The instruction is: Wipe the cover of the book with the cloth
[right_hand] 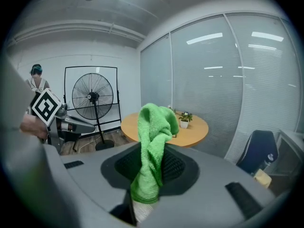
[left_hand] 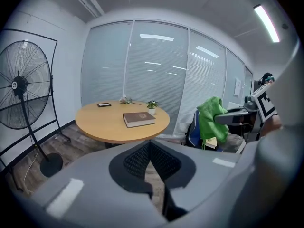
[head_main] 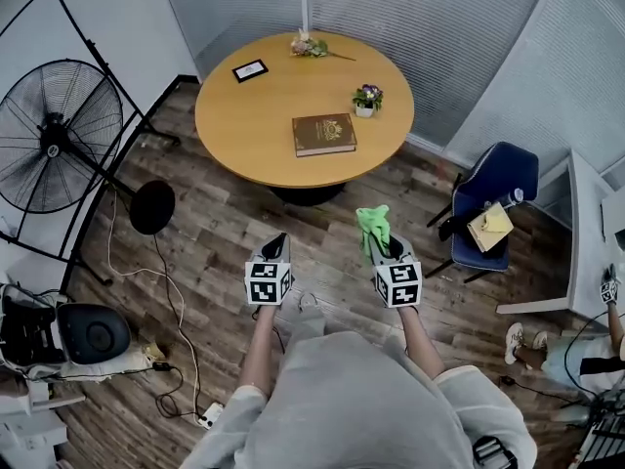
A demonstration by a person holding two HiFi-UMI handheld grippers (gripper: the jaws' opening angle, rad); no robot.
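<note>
A brown hardcover book (head_main: pixel 324 134) lies flat on the round wooden table (head_main: pixel 244 115), right of its middle; the left gripper view shows the book (left_hand: pixel 138 119) too. My right gripper (head_main: pixel 379 246) is shut on a green cloth (head_main: pixel 373 228), which stands bunched up between the jaws (right_hand: pixel 152 151). The cloth (left_hand: pixel 210 120) also shows at the right of the left gripper view. My left gripper (head_main: pixel 277 246) is shut with nothing in it (left_hand: pixel 151 151). Both grippers hang over the floor, well short of the table's near edge.
A small potted plant (head_main: pixel 367 99), a dark framed card (head_main: pixel 250 70) and a flower sprig (head_main: pixel 310 46) sit on the table. A standing fan (head_main: pixel 54 135) is at the left, a blue chair (head_main: pixel 494 198) with yellow items at the right. Cables run across the wood floor (head_main: pixel 176 301).
</note>
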